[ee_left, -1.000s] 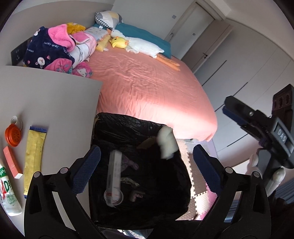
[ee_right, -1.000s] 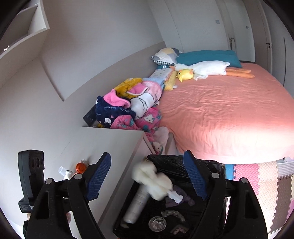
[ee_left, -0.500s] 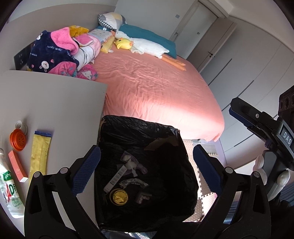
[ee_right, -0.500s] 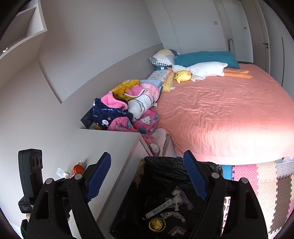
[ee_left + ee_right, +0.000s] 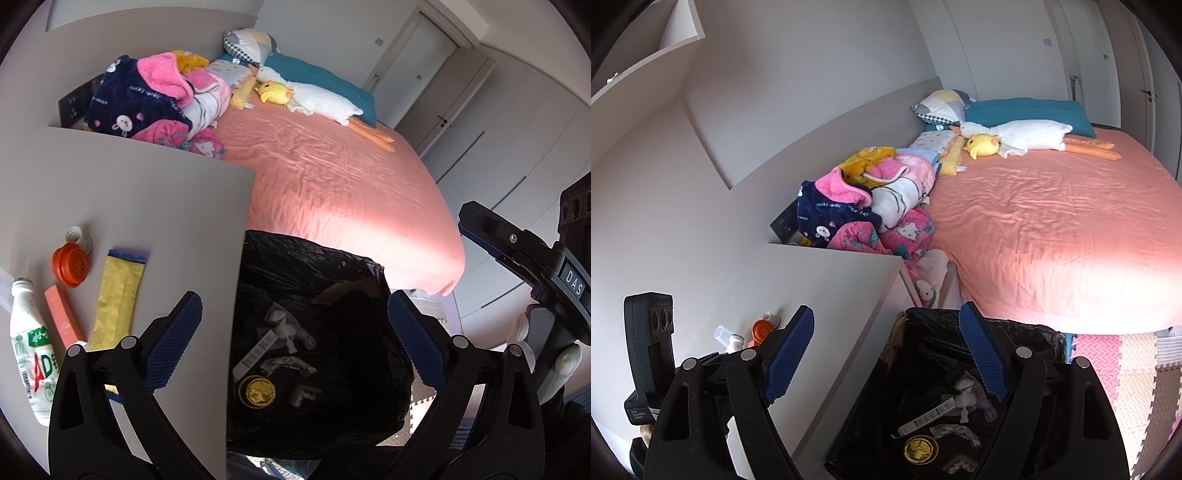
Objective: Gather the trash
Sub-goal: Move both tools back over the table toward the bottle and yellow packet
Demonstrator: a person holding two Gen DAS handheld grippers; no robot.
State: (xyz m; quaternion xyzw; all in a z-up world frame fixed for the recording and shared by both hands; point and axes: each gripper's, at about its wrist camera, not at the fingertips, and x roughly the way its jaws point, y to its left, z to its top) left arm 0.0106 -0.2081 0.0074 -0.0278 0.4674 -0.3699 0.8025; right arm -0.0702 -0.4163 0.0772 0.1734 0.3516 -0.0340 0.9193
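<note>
A bin lined with a black bag (image 5: 295,247) stands between the nightstand and the bed. Inside lie a crumpled white tissue (image 5: 284,325), a white label strip (image 5: 255,354) and a gold lid (image 5: 258,391). My left gripper (image 5: 293,317) hangs open above the bin's left side, nothing between its fingers. My right gripper (image 5: 886,339) is also open and empty, over the bag's (image 5: 1015,328) near rim. On the nightstand (image 5: 129,199) lie an orange cap (image 5: 72,264), a yellow packet (image 5: 118,295), a pink bar (image 5: 64,319) and a white bottle (image 5: 35,354).
The pink bed (image 5: 332,177) with a pile of clothes (image 5: 147,99) and plush toys runs behind the bin. Foam floor mats (image 5: 1126,369) lie to the right. A gloved hand (image 5: 565,362) holds the right gripper's handle at the far right.
A white tissue and a tube that were dropping over the bin a second ago now lie inside it. Both grippers have shifted left, toward the nightstand.
</note>
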